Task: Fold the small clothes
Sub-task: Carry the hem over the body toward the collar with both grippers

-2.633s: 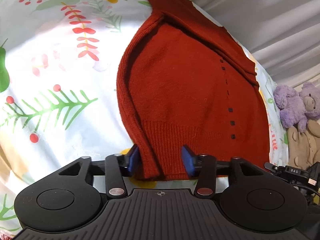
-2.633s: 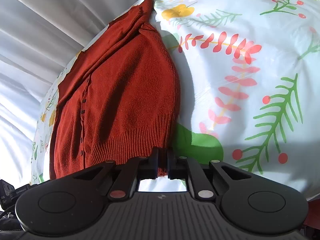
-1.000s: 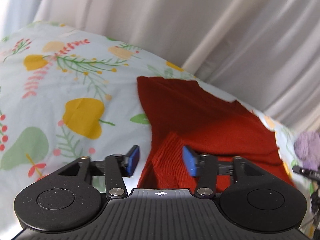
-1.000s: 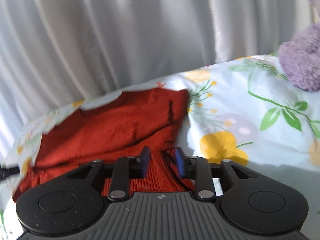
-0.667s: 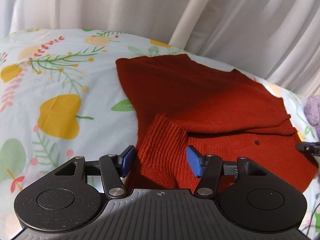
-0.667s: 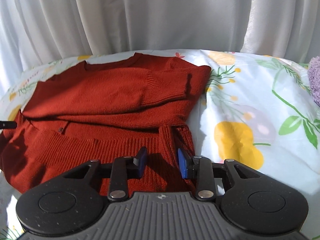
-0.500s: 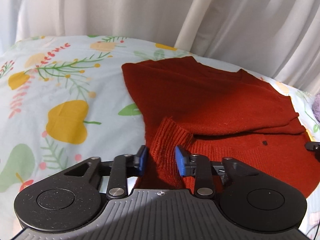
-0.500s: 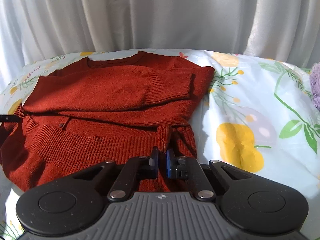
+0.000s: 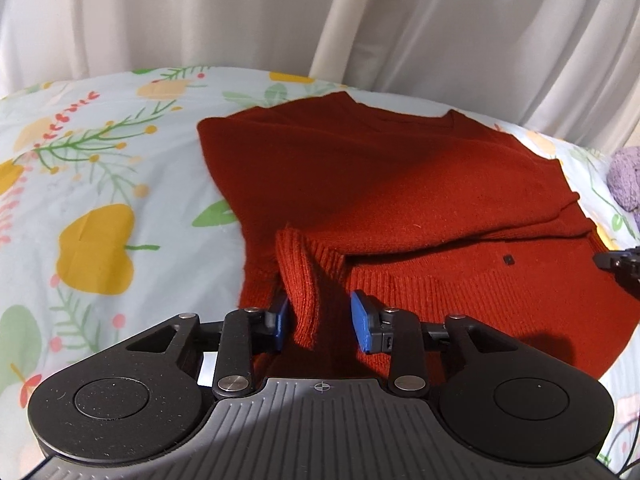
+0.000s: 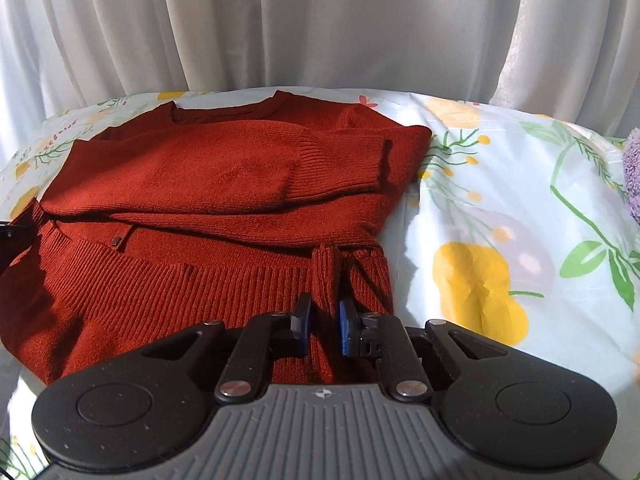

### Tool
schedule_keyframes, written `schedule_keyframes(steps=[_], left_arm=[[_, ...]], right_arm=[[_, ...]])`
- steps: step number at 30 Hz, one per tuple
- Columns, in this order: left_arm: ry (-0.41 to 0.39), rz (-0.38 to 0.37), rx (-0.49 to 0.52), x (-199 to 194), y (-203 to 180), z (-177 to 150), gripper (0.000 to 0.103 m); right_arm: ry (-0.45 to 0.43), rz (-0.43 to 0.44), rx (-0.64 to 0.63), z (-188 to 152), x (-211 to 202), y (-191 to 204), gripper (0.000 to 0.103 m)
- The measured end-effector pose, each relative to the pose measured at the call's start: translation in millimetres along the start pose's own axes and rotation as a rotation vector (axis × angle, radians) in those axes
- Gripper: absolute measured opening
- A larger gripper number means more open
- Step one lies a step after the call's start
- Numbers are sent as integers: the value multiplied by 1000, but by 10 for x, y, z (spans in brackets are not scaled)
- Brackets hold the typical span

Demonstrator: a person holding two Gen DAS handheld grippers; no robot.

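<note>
The rust-red cardigan [image 10: 224, 200] lies on the flowered bed [image 10: 500, 208], its ribbed hem already folded up over the body. Both grippers are opening: the left gripper [image 9: 320, 320] stands spread around a raised pleat of hem, and the right gripper [image 10: 323, 326] is narrow, its pleat just slipping free. By my reading a further fold may remain.

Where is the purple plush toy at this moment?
The purple plush toy sits at the left wrist view's far right edge, on the floral bedsheet, just beyond the red cardigan.
</note>
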State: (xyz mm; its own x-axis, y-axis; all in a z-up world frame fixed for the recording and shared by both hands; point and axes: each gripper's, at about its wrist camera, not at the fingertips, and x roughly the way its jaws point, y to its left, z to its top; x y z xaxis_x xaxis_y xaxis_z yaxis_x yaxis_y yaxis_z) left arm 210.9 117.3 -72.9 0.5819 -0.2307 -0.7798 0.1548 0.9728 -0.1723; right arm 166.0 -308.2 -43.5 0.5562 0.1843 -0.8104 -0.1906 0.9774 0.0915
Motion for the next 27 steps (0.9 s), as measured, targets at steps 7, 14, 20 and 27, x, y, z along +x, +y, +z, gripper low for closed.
schedule_keyframes(steps=[7,14,20,27], left_arm=[[-11,-9,-36,-47,30,51,8],[-270,-97,-79,-860,69,573,8],[-288,11,-45,-612,112,1034,8],[-89,10,-145,319,243,889,8]], right_arm=[[-33,-27,-29,-33,-18,73,6],[-246,-2,48,252,-526,18,5],[-365,-51,87,733,-501,-64,5],[-193,-88,115,901,323,-165,5]])
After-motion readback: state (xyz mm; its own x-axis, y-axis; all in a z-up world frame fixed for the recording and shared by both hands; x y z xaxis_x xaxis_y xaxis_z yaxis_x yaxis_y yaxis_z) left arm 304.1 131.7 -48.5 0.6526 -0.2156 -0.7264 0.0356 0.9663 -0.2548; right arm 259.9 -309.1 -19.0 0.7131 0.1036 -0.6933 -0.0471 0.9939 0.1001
